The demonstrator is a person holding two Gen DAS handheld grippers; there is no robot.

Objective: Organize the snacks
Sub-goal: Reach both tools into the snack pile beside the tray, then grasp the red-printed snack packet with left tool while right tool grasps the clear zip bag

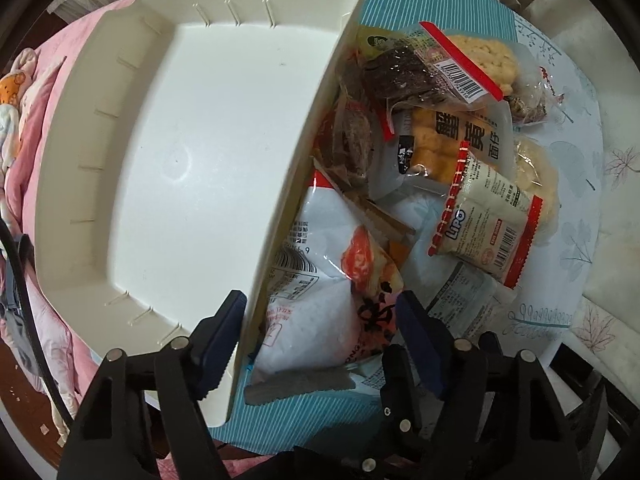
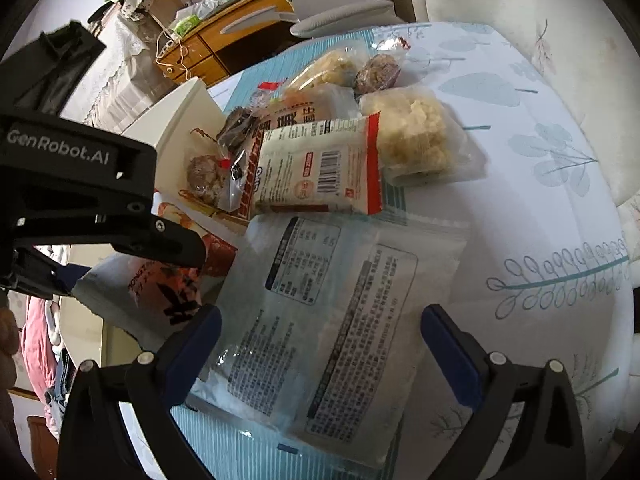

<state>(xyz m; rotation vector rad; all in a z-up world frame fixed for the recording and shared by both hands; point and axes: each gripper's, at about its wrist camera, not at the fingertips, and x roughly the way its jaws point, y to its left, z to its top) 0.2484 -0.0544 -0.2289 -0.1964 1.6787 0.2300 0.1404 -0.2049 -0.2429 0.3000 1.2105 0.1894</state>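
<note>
An empty cream plastic bin (image 1: 192,152) fills the left of the left wrist view. My left gripper (image 1: 320,304) points down astride the bin's right wall. One finger is inside the bin, the other over a white and orange bag (image 1: 320,280), and the jaws stand apart. A red-edged Lipo packet (image 1: 484,224), a yellow noodle pack (image 1: 452,140) and a dark cake bag (image 1: 400,72) lie piled beside the bin. My right gripper (image 2: 326,340) hovers open over a pale blue printed bag (image 2: 328,320). The Lipo packet (image 2: 320,168) lies just beyond it.
The snacks rest on a blue striped mat (image 1: 400,8) over a leaf-patterned tablecloth (image 2: 540,160). Clear bags of puffed crackers (image 2: 412,136) lie at the pile's far side. Pink bedding (image 1: 40,120) lies left of the bin. A wooden desk (image 2: 240,20) stands behind the table.
</note>
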